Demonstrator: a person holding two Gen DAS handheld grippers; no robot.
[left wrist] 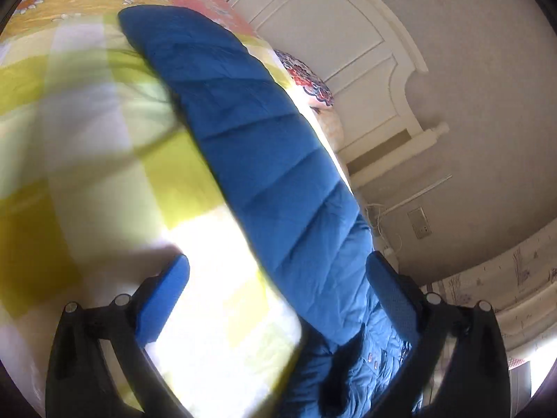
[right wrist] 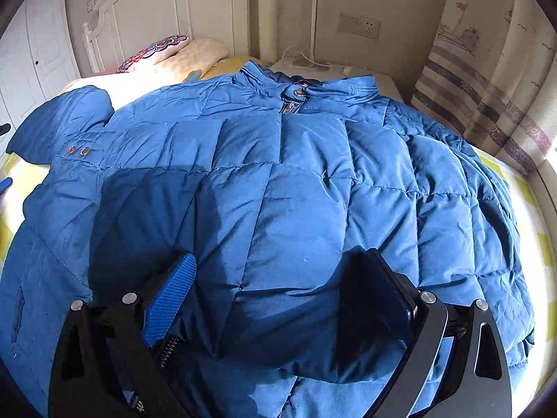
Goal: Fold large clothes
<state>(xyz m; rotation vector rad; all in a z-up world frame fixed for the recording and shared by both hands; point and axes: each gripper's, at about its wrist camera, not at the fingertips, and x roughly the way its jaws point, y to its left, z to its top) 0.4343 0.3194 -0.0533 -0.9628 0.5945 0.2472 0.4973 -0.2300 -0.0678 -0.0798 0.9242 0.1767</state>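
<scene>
One blue jacket [right wrist: 278, 181] lay ahead of both claws; right gripper [right wrist: 278, 278] and left gripper [left wrist: 278, 278] gaped wide, holding nothing; two pillows [right wrist: 174, 55] beyond.

left wrist: close, tilted | right wrist: above (near) | shared: jacket [right wrist: 278, 181]

I'm in a home bedroom: white headboard [right wrist: 146, 10], pillows [right wrist: 174, 54], checked yellow bedsheet [left wrist: 104, 146], patterned curtain [right wrist: 487, 80], wall socket [right wrist: 367, 28].
</scene>
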